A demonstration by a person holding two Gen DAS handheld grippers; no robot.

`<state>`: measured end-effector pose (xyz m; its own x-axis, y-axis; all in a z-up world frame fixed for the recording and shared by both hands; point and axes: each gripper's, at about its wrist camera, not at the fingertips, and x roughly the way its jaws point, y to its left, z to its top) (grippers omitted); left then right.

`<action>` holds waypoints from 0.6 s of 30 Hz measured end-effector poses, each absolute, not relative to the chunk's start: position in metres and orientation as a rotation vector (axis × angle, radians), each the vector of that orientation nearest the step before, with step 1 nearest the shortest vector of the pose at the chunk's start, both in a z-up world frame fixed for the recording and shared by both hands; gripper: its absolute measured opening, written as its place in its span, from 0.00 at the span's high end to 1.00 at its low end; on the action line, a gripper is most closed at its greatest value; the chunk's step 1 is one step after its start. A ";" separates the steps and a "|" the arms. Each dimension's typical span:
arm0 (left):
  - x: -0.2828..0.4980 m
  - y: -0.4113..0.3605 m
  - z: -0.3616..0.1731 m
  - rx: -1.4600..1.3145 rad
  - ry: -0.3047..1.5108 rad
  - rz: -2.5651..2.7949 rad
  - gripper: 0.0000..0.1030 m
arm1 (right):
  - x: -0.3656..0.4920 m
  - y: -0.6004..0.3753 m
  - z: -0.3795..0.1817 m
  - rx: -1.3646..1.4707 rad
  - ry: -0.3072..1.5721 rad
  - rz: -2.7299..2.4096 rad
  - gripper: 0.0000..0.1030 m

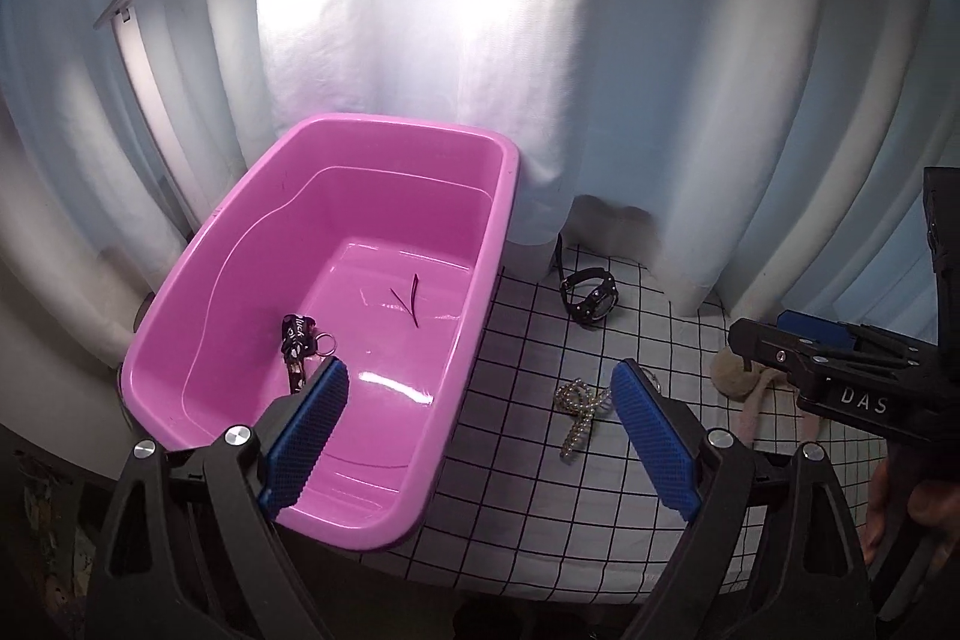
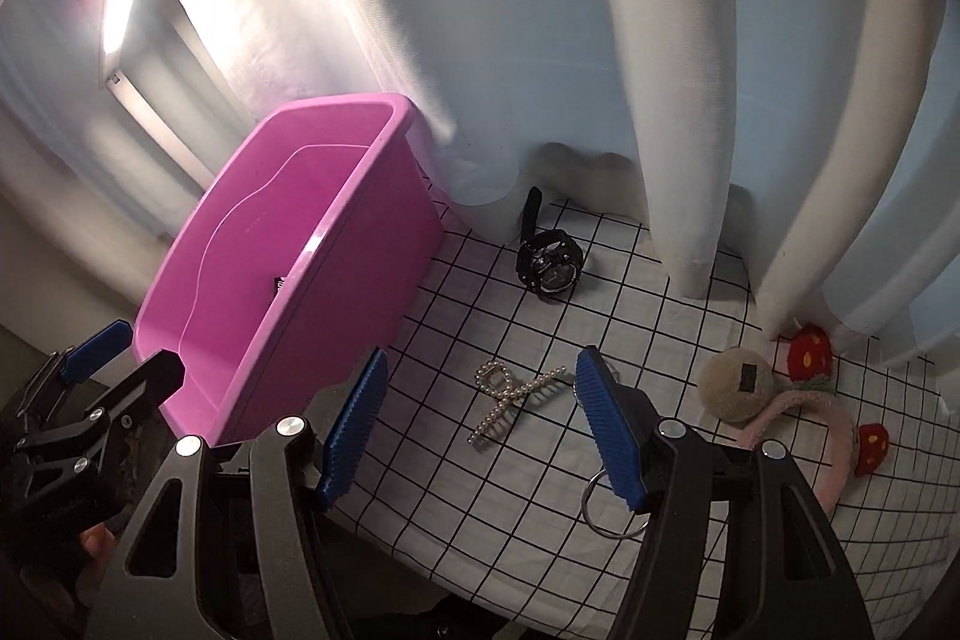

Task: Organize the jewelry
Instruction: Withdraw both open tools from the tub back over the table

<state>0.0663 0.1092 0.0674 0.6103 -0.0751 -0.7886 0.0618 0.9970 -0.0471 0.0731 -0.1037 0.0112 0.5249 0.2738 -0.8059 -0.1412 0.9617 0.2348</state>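
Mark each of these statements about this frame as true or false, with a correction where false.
1. The pink bin already holds a black lanyard with a key ring. True.
2. The black watch lies inside the bin. False: it lies on the checked cloth, beside the bin.
3. The right gripper is shut on the pearl hair clip. False: it is open, and the clip lies on the cloth.
4. The left gripper is open and empty. True.
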 end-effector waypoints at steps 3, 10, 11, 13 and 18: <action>0.062 0.091 0.064 0.006 0.904 -0.106 0.13 | 0.057 -0.123 0.006 0.169 0.984 0.215 0.39; 0.053 0.051 0.057 0.034 0.908 -0.162 0.08 | 0.017 -0.172 -0.009 0.218 0.982 0.127 0.39; 0.052 0.045 0.055 0.040 0.910 -0.172 0.07 | 0.011 -0.179 -0.012 0.229 0.982 0.114 0.36; 0.049 0.033 0.051 0.051 0.919 -0.188 0.07 | -0.001 -0.193 -0.018 0.252 0.981 0.091 0.35; 0.046 0.008 0.033 0.064 0.965 -0.237 0.06 | -0.032 -0.226 -0.035 0.288 0.992 0.015 0.35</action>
<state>0.0463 0.0076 0.0329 0.5456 -0.1714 -0.8204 0.2278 0.9723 -0.0516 -0.0321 -0.2262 -0.0350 0.5503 0.1432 -0.8226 0.1177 0.9620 0.2463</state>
